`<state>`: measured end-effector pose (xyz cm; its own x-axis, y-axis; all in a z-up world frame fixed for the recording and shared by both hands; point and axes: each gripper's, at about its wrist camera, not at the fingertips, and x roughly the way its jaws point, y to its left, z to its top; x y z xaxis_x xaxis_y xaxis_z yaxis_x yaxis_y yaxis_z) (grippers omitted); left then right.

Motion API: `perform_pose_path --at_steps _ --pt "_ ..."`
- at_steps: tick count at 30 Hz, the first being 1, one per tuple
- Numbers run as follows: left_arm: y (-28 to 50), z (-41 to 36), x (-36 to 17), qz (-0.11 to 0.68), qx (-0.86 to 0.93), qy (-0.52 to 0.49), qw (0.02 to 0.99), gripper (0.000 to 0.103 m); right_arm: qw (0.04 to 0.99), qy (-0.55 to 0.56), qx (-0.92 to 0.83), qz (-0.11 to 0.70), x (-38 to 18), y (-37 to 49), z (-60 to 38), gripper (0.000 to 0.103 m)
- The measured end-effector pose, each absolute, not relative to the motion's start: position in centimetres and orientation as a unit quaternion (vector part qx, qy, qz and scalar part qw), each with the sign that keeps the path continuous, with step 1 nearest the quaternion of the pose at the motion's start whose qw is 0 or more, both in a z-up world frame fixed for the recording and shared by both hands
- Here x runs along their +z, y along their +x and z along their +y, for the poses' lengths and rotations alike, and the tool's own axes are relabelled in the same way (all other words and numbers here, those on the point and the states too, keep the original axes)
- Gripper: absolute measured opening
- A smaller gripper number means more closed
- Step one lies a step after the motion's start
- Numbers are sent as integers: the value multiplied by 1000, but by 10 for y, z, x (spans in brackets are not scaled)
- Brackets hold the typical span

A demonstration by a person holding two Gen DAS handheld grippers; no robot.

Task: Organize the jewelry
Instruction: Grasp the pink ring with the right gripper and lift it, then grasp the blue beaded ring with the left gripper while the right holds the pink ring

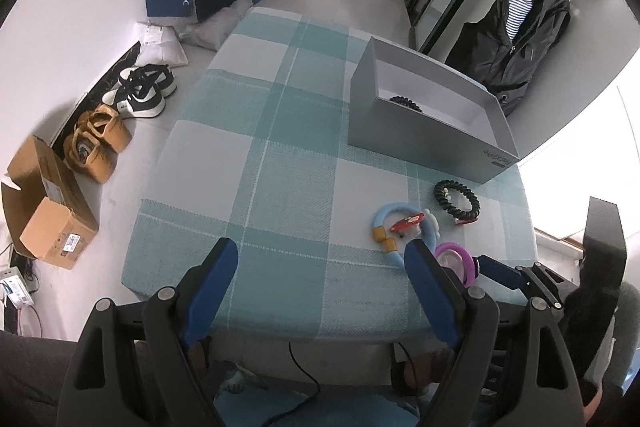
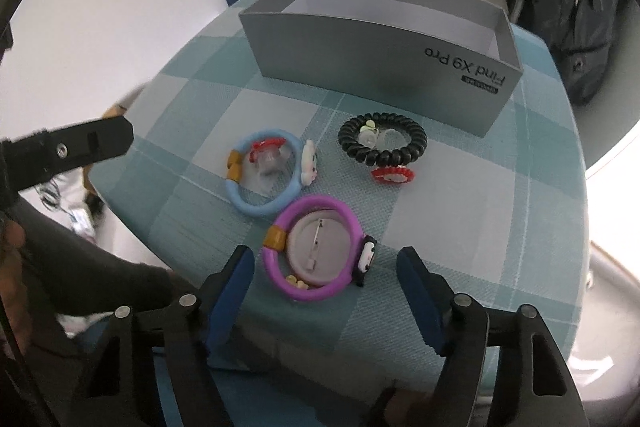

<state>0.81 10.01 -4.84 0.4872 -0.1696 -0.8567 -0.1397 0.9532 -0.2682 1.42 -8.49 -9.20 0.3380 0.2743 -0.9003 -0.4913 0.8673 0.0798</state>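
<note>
At lower right of the left wrist view, the purple bracelet is partly hidden behind a gripper finger. Inside the grey box, a dark coiled item shows only above the near wall. The right view's lower left edge is blurred.

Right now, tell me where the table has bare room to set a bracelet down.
Bare cloth runs along the table's left half, from the grey box to the near edge. The right side is crowded: the blue ring, purple ring and black coil cluster before the box.
</note>
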Motion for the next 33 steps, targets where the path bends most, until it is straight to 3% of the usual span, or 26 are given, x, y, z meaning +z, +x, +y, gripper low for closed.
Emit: perform_pose_path --at_steps 4,21,33 --pt "8 100 -48 505 -8 -150 850 82 812 -109 242 520 -89 11 -82 54" --pt "14 96 -57 520 -25 -156 839 82 823 -19 251 509 -67 24 -101 52" --pt "34 53 -76 562 -60 -116 817 82 846 57 207 489 -50 40 -150 52"
